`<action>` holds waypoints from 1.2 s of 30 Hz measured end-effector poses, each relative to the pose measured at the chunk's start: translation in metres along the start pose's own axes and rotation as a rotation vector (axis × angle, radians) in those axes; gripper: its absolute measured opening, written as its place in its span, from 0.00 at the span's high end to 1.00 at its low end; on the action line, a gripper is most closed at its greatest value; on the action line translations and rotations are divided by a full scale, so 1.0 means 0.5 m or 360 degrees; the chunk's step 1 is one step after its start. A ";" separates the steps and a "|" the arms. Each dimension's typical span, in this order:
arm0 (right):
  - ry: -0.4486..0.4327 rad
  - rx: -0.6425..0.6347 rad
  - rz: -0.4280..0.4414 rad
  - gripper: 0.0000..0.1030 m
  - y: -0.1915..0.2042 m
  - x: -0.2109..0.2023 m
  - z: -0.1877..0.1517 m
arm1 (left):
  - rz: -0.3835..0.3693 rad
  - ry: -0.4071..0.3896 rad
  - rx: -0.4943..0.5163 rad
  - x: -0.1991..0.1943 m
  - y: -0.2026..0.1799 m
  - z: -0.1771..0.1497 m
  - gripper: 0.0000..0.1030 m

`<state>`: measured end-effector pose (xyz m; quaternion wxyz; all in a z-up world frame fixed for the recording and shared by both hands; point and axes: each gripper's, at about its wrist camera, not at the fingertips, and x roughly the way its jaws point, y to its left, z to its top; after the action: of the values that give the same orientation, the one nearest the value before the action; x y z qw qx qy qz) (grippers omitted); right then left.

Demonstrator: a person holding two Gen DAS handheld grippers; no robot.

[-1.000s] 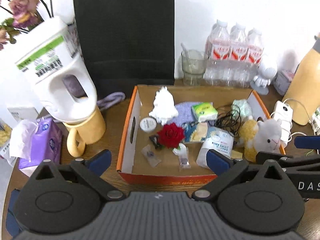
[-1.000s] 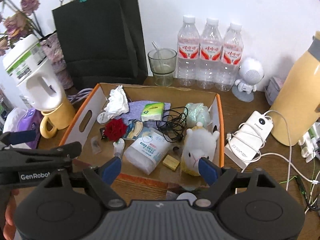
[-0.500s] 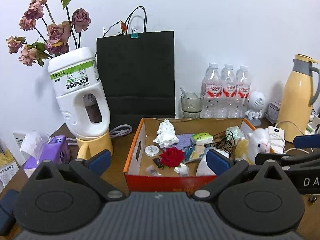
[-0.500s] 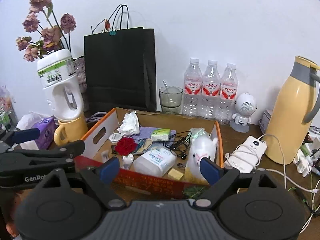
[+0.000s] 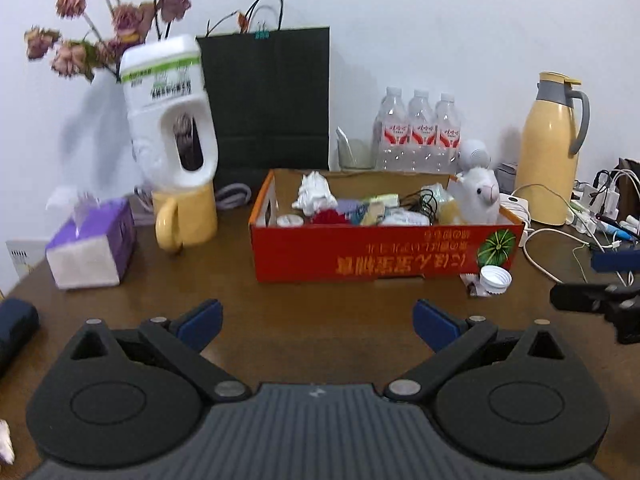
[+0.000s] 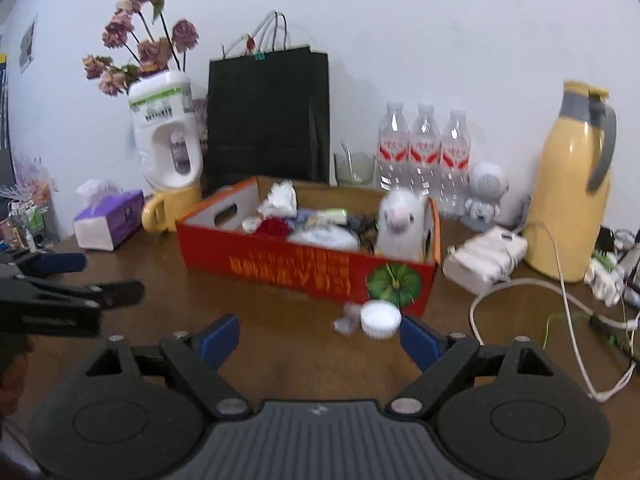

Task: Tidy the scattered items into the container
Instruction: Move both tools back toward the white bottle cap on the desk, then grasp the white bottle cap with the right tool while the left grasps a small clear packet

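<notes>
A red cardboard box (image 5: 384, 254) (image 6: 304, 268) stands on the brown table. It holds a white plush llama (image 5: 478, 198) (image 6: 400, 220), crumpled tissue (image 5: 314, 196), a red rose (image 6: 274, 226), a cable and packets. A white bottle cap (image 5: 495, 279) (image 6: 380, 318) and a small wrapper (image 6: 346, 320) lie on the table at the box's front right corner. My left gripper (image 5: 316, 320) is open and empty, well in front of the box. My right gripper (image 6: 320, 336) is open and empty, near the cap.
A purple tissue box (image 5: 92, 246), yellow mug (image 5: 188, 220) under a white jug, black paper bag (image 5: 272, 100), water bottles (image 5: 418, 136), yellow thermos (image 5: 550, 148), white power bank (image 6: 486, 258) and cables (image 6: 560, 300) surround the box.
Both grippers pulled back and dropped lower, from looking down into the box to viewing its front side. The cap and wrapper came into view.
</notes>
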<state>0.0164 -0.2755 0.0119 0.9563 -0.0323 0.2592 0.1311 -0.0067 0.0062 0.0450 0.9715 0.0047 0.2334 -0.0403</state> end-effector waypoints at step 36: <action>0.0029 0.0249 -0.0058 0.62 -0.198 0.178 0.023 | -0.0388 0.0369 0.0124 0.299 -0.262 0.039 0.40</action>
<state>0.1222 -0.3488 -0.0237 0.9558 0.0365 0.2766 0.0927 0.1245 -0.1362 -0.0043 0.9251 0.0186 0.3410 -0.1660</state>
